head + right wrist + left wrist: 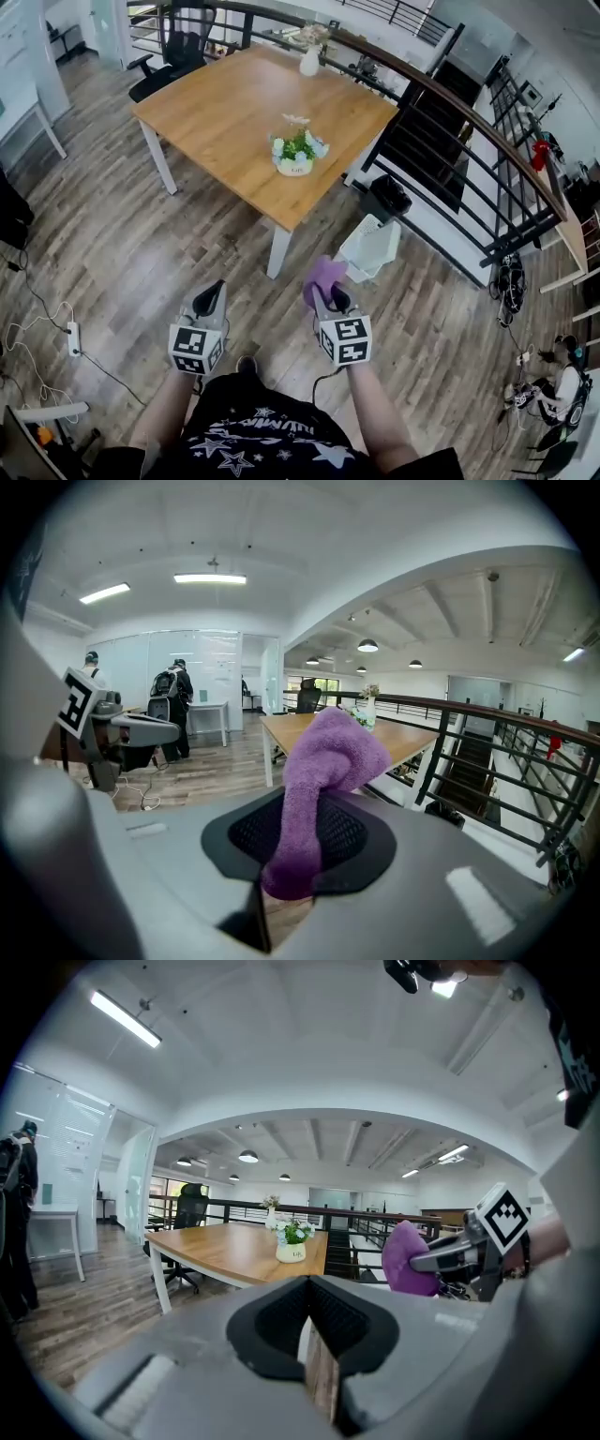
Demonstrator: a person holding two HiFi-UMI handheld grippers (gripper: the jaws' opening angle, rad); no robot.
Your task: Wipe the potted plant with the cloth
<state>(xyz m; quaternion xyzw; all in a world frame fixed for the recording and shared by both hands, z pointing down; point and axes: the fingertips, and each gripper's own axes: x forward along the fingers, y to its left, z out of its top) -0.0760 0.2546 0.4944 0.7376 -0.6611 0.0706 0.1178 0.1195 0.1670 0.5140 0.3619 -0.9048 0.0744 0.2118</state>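
Right gripper view, fluffy purple cloth (323, 789) pinched between ribbed black fingers (353, 846)

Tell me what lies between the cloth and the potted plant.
Head view: wooden floor, then the table edge and bare top before the potted plant.

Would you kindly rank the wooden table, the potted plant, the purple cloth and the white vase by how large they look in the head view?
1. wooden table, by far the largest.
2. potted plant and purple cloth: about alike; the cloth is nearer the camera, so I leave them unranked.
3. white vase, smallest.
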